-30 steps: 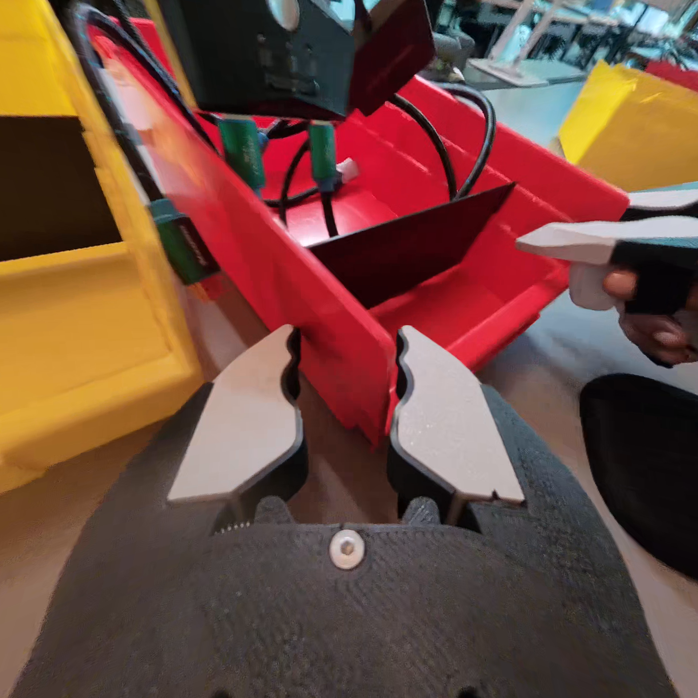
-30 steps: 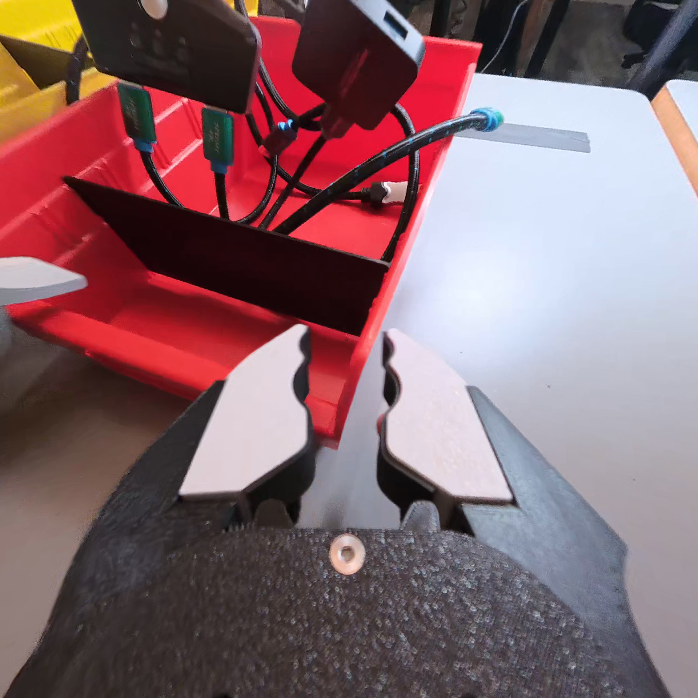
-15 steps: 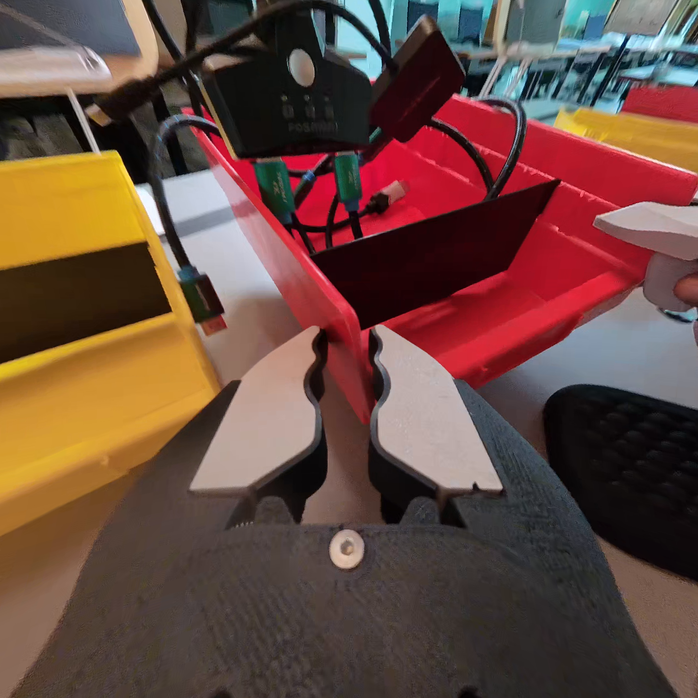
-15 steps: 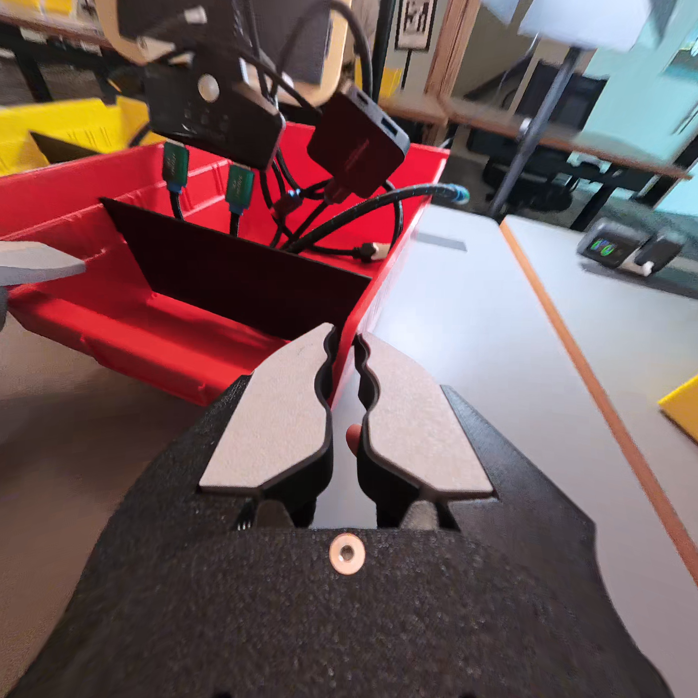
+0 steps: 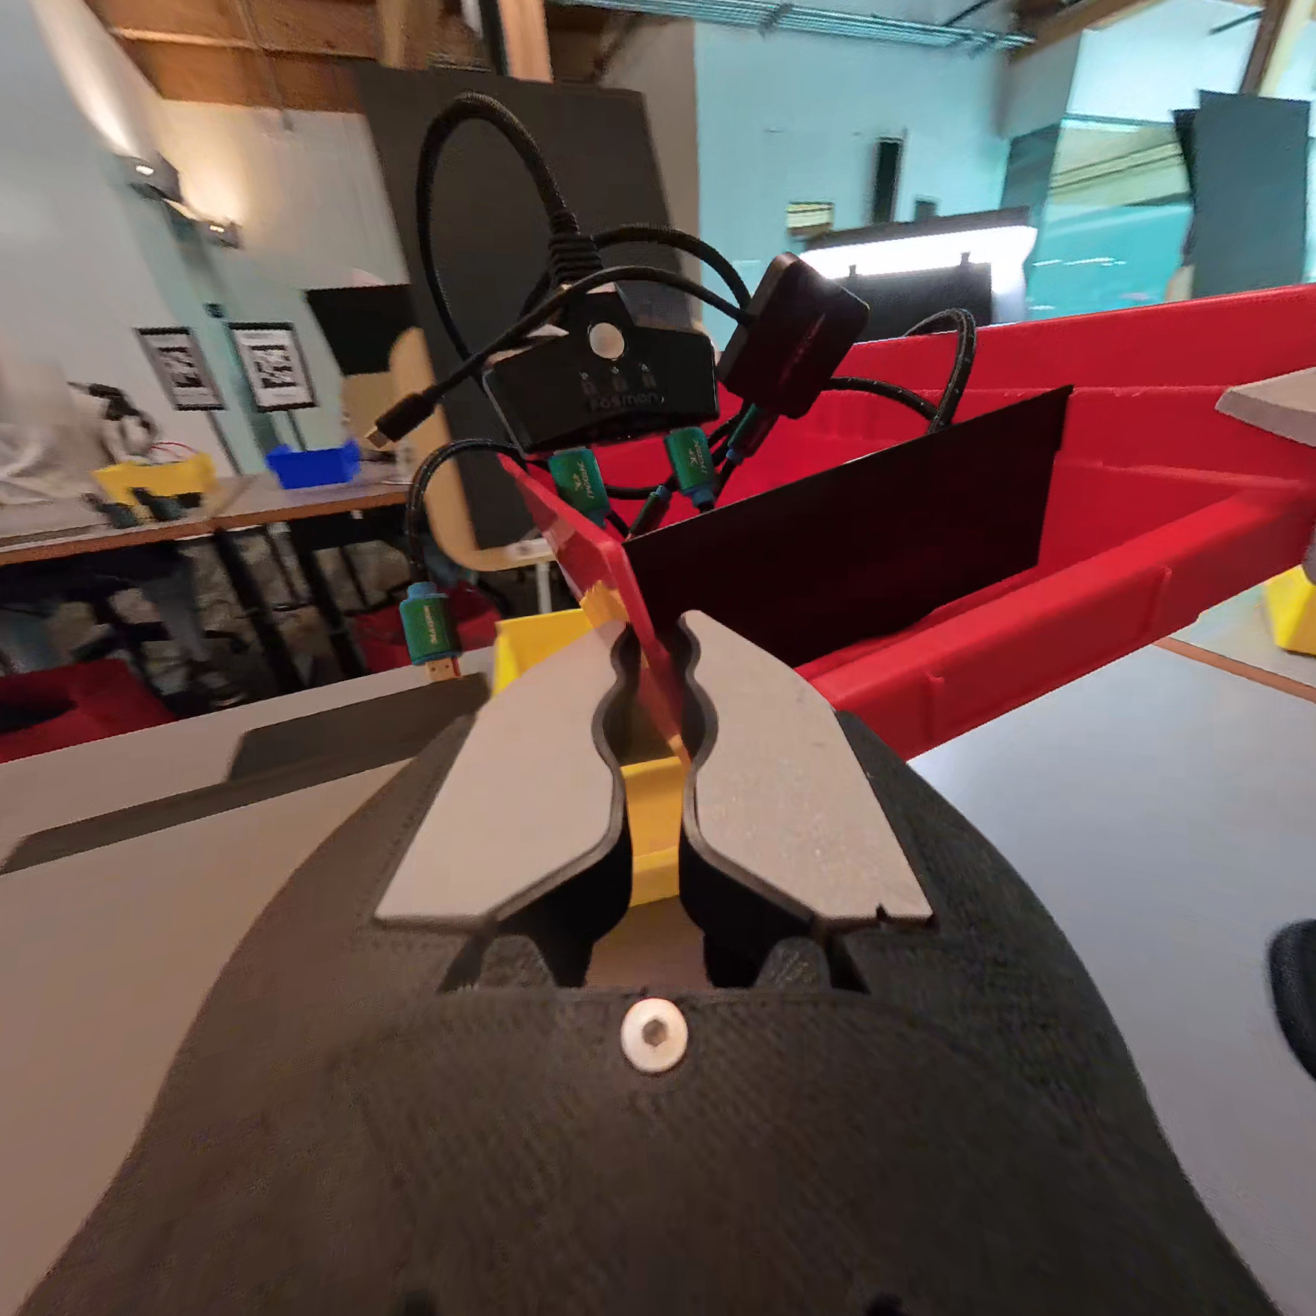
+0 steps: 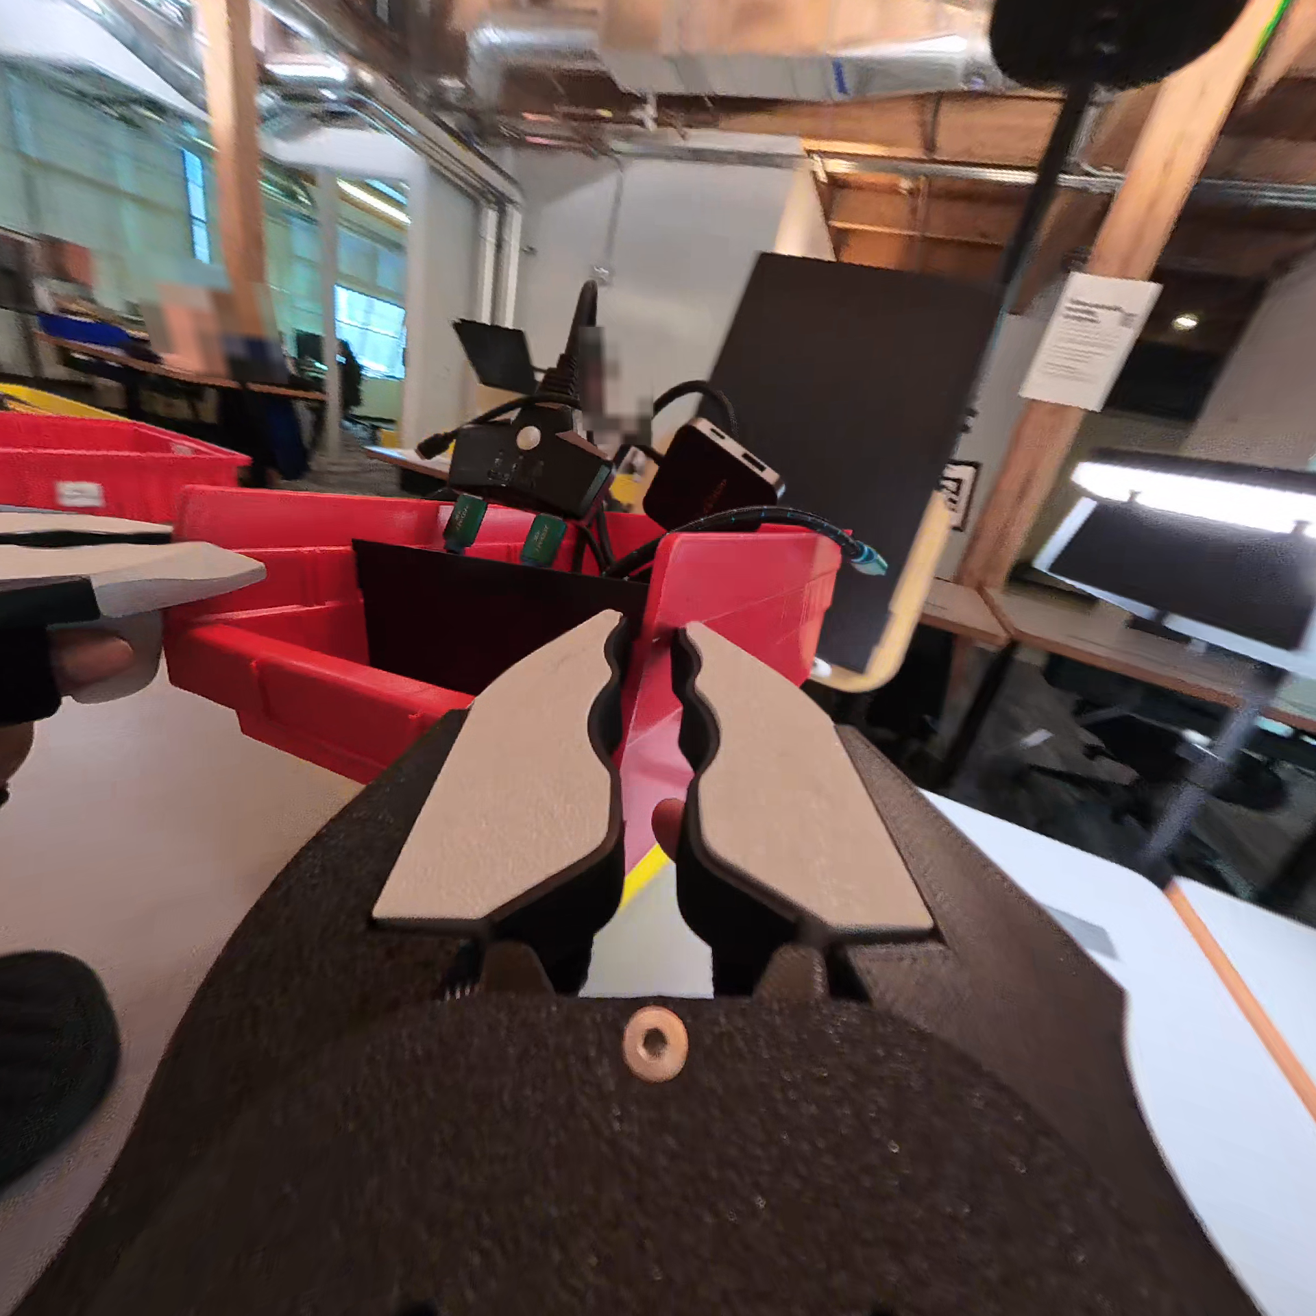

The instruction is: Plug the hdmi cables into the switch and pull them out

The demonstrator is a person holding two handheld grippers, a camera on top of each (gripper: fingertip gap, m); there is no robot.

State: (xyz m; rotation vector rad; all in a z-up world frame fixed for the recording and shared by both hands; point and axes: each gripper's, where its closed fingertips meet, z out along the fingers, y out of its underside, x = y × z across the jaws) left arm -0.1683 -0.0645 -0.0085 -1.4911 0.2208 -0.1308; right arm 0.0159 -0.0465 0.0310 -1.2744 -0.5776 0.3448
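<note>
A red bin (image 5: 997,641) holds a black HDMI switch (image 5: 605,384) with two green-ended cables (image 5: 578,484) plugged into its near side. A third green plug (image 5: 427,630) hangs loose outside the bin's left wall. A second black box (image 5: 790,335) sits beside the switch. My left gripper (image 5: 651,630) is shut on the bin's front left corner wall. My right gripper (image 6: 649,630) is shut on the bin's (image 6: 748,584) front right corner wall. The switch (image 6: 530,463) and a loose blue-tipped cable end (image 6: 865,562) show in the right wrist view. The bin appears raised and tilted.
A black divider (image 5: 854,527) crosses the bin. A yellow bin (image 5: 541,641) lies below my left gripper. Another red bin (image 6: 107,456) stands far left. A grey table (image 5: 1068,819) is underneath, with a black pad (image 6: 43,1054) near the front edge. Desks and a monitor (image 6: 1175,570) stand behind. Across from one pair of fingers to the other is roughly 20 centimeters.
Both grippers have closed on the red bin's front corners. Both views have swung up from the table to room level, and the bin with the switch has risen with them.
</note>
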